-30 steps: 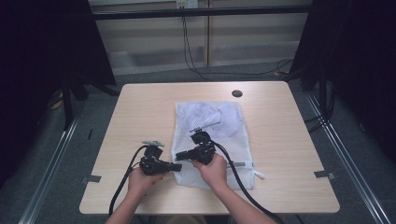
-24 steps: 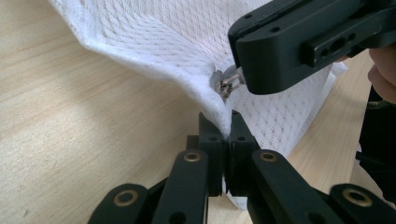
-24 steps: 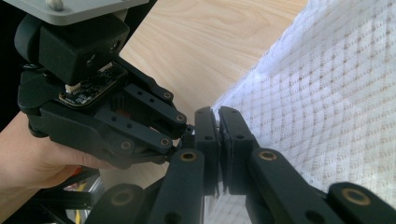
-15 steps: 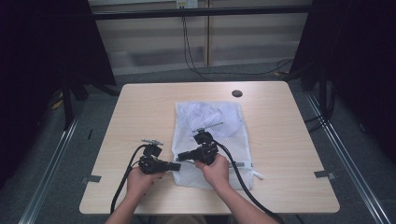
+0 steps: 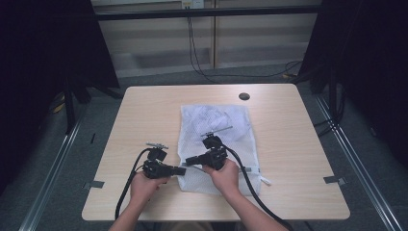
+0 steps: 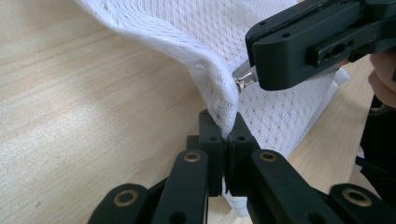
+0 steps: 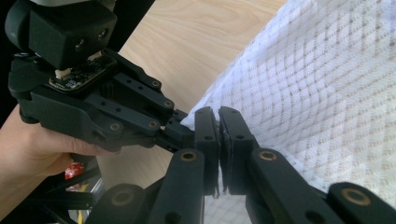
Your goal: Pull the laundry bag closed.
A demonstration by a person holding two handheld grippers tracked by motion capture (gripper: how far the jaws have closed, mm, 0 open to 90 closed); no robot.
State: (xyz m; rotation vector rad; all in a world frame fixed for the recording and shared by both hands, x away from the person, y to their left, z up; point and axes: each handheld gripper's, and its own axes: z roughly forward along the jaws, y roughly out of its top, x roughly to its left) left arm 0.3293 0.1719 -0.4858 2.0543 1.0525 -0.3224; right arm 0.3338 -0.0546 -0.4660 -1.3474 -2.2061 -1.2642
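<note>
Status from my side: the white mesh laundry bag (image 5: 215, 144) lies flat, centre of the high view, on the light wooden table (image 5: 298, 144), long axis running up-frame.

Left gripper (image 5: 182, 170) sits at lower centre-left of the high view, jaws clenched on the bag's near-left edge. In the left gripper view the mesh hem (image 6: 223, 100) rises out of my closed jaws at centre frame, lifted a little off the table.

Right gripper (image 5: 188, 160) is just beside it, pointing left in the high view, also clamped. In the right gripper view its jaws are pressed together on the bag's edge at centre frame, with the left gripper (image 7: 184, 126) touching or nearly touching from the left. In the left gripper view the right gripper enters at upper right, and a small silver metal zipper pull (image 6: 246, 79) sits at its tip. I judge it's pinching that pull, but the contact itself is hidden.

Progress, my read: both grasps are made, one anchoring the fabric, one on the slider. That's the setup done. Left to do: run the zipper along the near edge. Can't tell whether the bag is zipped or open there. A white tab (image 5: 265, 181) sticks out at the bag's lower right corner.
</note>
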